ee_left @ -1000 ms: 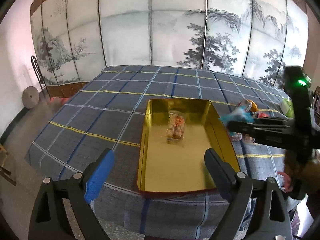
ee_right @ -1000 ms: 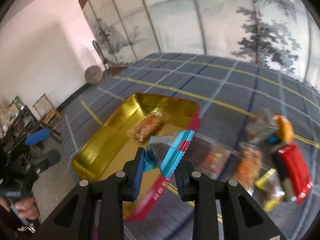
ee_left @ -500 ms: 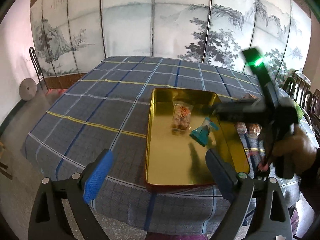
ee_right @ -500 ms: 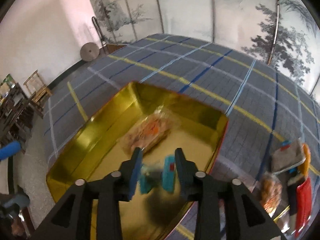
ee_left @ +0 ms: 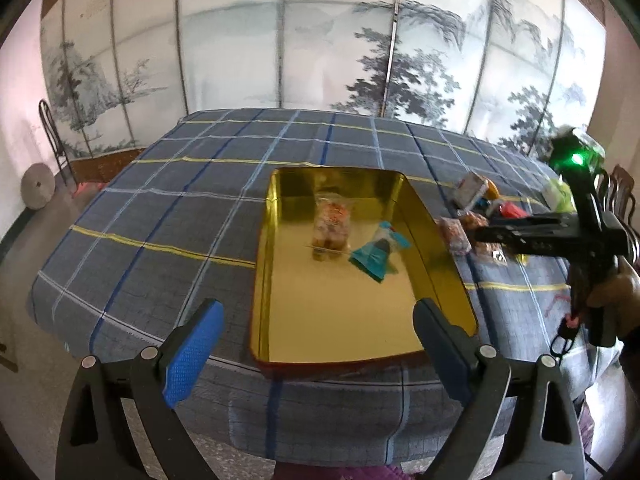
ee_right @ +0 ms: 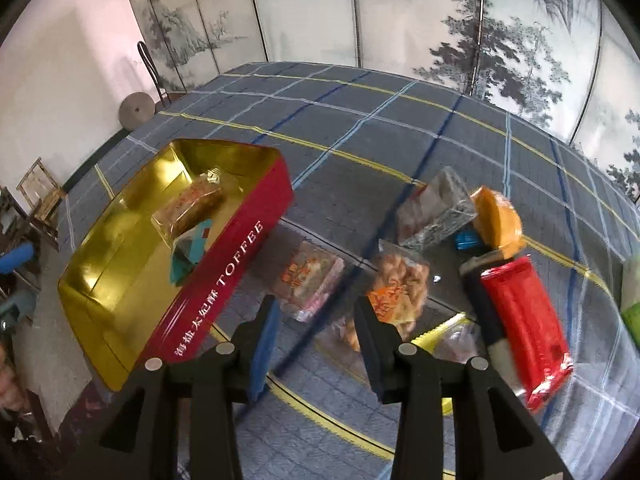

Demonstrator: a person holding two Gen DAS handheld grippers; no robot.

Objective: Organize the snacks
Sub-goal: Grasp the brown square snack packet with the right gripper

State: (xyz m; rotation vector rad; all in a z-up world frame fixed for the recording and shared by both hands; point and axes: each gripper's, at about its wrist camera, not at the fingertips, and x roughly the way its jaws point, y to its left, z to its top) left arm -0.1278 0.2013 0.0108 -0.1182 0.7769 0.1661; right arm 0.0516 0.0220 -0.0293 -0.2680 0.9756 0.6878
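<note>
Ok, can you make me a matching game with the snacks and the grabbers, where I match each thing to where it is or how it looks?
Things:
1. teal snack packet
2. red snack packet
3. left gripper
4. toffee tin

Places or states:
A. red outside, gold inside
B. open, holding nothing
C. lying inside the tin
D. on the plaid tablecloth, outside the tin

Pairs: 1-C, 2-D, 3-B, 4-A

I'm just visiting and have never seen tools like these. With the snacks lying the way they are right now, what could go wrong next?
The loose snacks beside the tin overlap: the peanut bag lies against other packets, so the open right gripper might catch two at once or push one aside. The red packet lies toward the right side of the table and could get nudged further. The clear wrappers look slippery and might slide out of the grip.
</note>
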